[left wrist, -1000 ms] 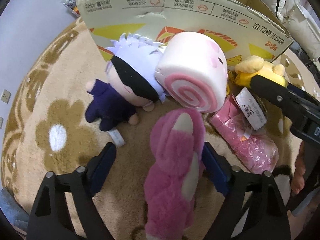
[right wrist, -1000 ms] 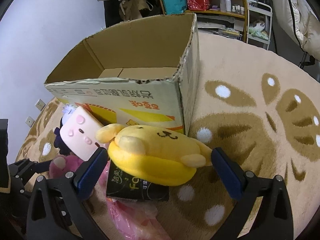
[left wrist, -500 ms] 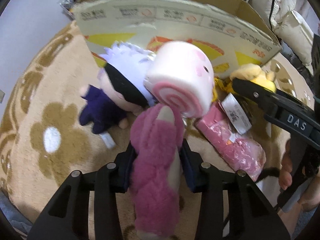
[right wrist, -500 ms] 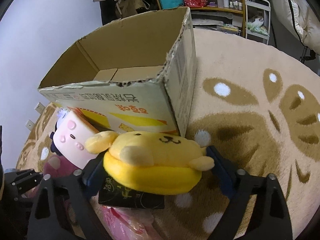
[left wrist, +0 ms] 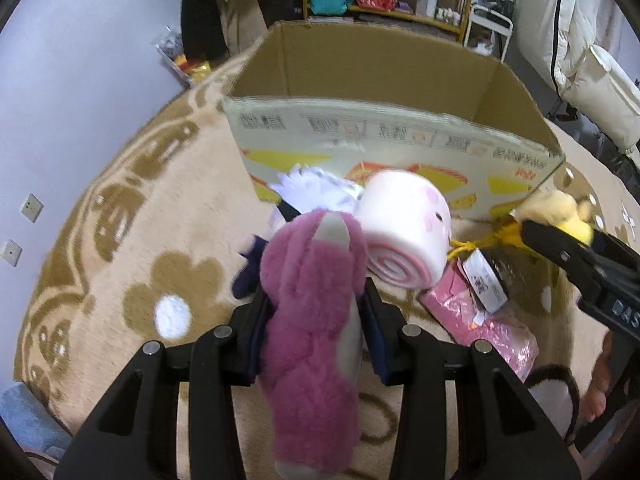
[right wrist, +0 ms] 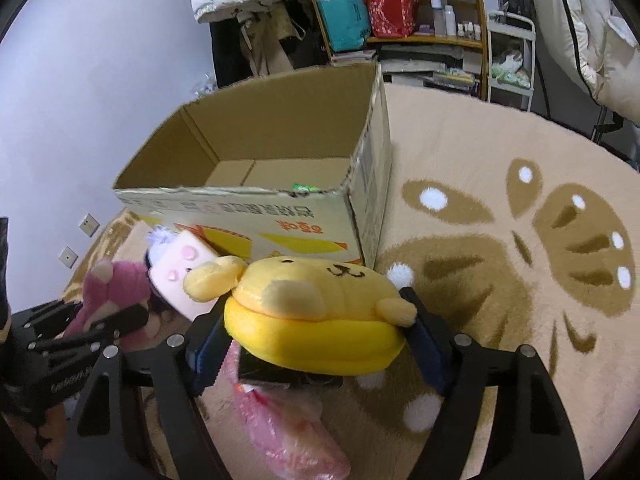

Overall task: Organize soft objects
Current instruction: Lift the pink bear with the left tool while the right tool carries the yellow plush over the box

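Note:
My left gripper (left wrist: 316, 300) is shut on a fuzzy pink plush toy (left wrist: 312, 320), held upright above the rug. Behind it lie a pink-and-white roll cushion (left wrist: 408, 232) and a white-haired doll (left wrist: 316, 188), both against the open cardboard box (left wrist: 400, 136). In the right wrist view the jaws of my right gripper (right wrist: 316, 332) are closing. Both blue pads press the sides of a yellow plush dog (right wrist: 320, 312), which is held just in front of the box (right wrist: 248, 216). The pink plush (right wrist: 116, 292) shows at the far left.
A black packet (right wrist: 280, 372) and a pink plastic package (right wrist: 288, 432) lie under the yellow plush. A beige patterned rug (right wrist: 500, 200) spreads to the right. The box holds a small green item (right wrist: 304, 188). Shelves (right wrist: 400, 20) and hanging clothes stand behind.
The left jaws closed on the pink plush and lifted it off the rug. The right jaws narrowed onto the yellow plush and raised it; both views now look higher, into the box.

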The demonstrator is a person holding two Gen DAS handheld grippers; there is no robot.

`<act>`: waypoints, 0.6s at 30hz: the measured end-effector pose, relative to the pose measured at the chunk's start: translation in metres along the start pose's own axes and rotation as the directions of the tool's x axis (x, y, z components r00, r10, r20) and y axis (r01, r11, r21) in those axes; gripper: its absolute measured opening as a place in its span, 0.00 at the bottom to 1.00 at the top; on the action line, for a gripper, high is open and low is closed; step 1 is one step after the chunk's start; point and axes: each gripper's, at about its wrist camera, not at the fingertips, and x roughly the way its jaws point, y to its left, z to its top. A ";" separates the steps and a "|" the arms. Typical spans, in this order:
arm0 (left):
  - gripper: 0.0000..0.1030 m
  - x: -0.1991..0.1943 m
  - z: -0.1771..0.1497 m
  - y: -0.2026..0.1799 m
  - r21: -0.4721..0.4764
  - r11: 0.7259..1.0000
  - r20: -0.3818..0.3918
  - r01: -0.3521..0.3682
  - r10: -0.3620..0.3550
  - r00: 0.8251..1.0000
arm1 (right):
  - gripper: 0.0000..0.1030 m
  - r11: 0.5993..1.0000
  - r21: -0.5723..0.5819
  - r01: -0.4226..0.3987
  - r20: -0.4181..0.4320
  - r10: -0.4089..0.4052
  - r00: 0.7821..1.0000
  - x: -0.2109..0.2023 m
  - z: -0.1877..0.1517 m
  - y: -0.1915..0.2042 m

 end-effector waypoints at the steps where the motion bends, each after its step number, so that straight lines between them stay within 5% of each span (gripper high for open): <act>1: 0.39 -0.003 0.001 0.001 -0.001 1.000 0.011 -0.007 0.007 1.000 | 0.80 1.000 -0.001 -0.002 0.008 0.002 1.000 -0.004 0.000 0.001; 18: 0.39 -0.049 0.050 0.018 0.007 0.998 0.204 -0.069 0.066 0.977 | 0.80 0.998 -0.024 -0.063 0.182 0.066 0.981 -0.064 0.016 0.024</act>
